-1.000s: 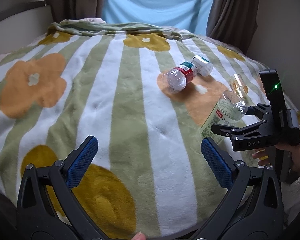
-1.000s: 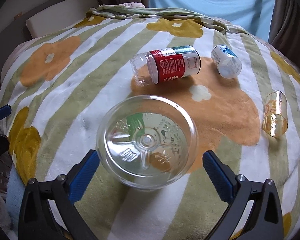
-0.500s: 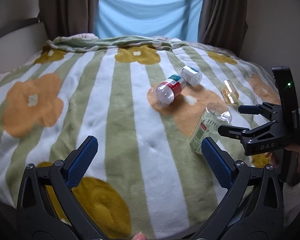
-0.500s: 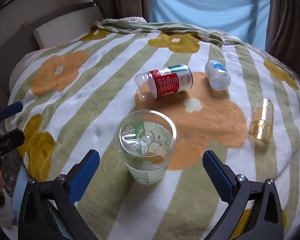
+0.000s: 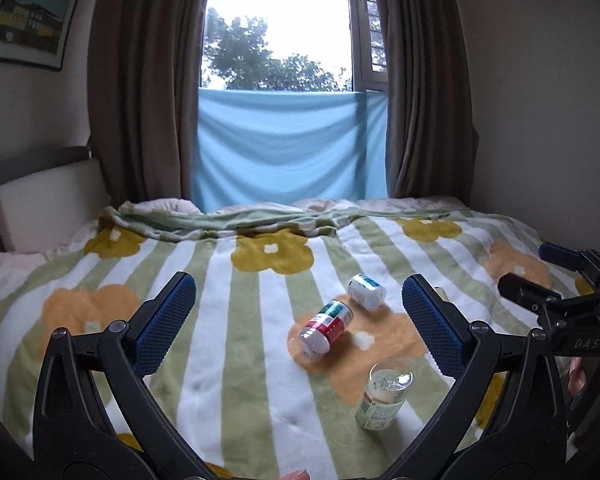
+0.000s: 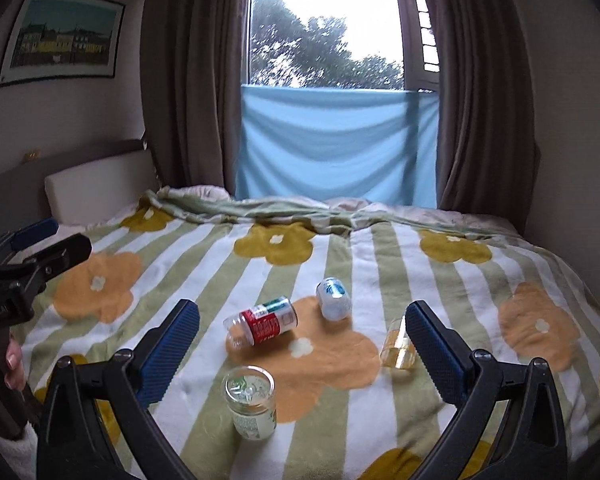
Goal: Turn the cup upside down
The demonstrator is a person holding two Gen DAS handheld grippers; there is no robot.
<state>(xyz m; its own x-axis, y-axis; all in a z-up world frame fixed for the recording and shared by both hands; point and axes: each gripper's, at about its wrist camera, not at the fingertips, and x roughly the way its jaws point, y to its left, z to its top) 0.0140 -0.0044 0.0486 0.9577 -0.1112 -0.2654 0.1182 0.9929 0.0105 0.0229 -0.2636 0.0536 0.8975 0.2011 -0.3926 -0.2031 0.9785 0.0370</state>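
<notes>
A clear plastic cup with a green label [image 6: 252,406] stands upside down on the flowered blanket, base up; it also shows in the left wrist view [image 5: 382,396]. My right gripper [image 6: 302,354] is open and empty, raised above and behind the cup. My left gripper [image 5: 296,324] is open and empty, held back over the near edge of the bed. The right gripper also shows at the right edge of the left wrist view [image 5: 540,276], and the left gripper at the left edge of the right wrist view [image 6: 56,240].
A red-labelled clear cup [image 6: 262,324], a white and blue cup [image 6: 332,298] and a small amber cup [image 6: 398,346] lie on their sides on the blanket [image 6: 480,300]. A white headboard cushion [image 6: 96,188], curtains and a window stand behind the bed.
Both grippers have pulled back and tilted upward from the bed. The upside-down cup now stands alone, farther from my open right gripper.
</notes>
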